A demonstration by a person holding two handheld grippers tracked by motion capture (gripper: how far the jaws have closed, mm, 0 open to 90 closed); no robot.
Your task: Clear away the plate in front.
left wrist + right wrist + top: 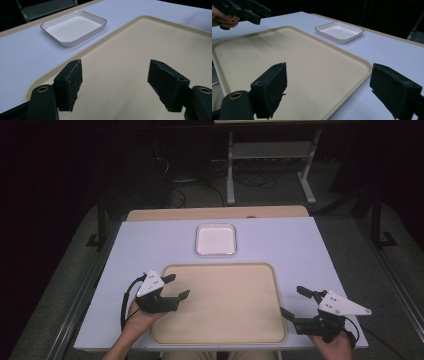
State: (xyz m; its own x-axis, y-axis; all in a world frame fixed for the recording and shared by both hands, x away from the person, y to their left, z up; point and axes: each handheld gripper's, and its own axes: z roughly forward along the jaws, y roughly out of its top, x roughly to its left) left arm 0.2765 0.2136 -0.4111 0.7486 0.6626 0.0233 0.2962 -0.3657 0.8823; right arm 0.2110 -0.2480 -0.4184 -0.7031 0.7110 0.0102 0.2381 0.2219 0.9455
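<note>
A large beige tray [220,302] lies empty on the near half of the white table. Just beyond its far edge sits a small white square dish [215,239], also empty. My left gripper [179,286] is open over the tray's near-left corner, held in a hand. In the left gripper view its jaws [116,72] stand wide apart above the tray [140,45], with the dish [73,28] ahead. My right gripper [292,300] is open at the tray's near-right corner. Its jaws [329,77] straddle the tray's [287,50] rim with nothing between them.
The white table top [150,245] has bare room on both sides of the tray and around the dish [339,32]. A wooden strip [215,213] borders its far edge. Beyond it are a dark floor, cables and white desk legs [230,175]. The left gripper [263,14] appears far off in the right gripper view.
</note>
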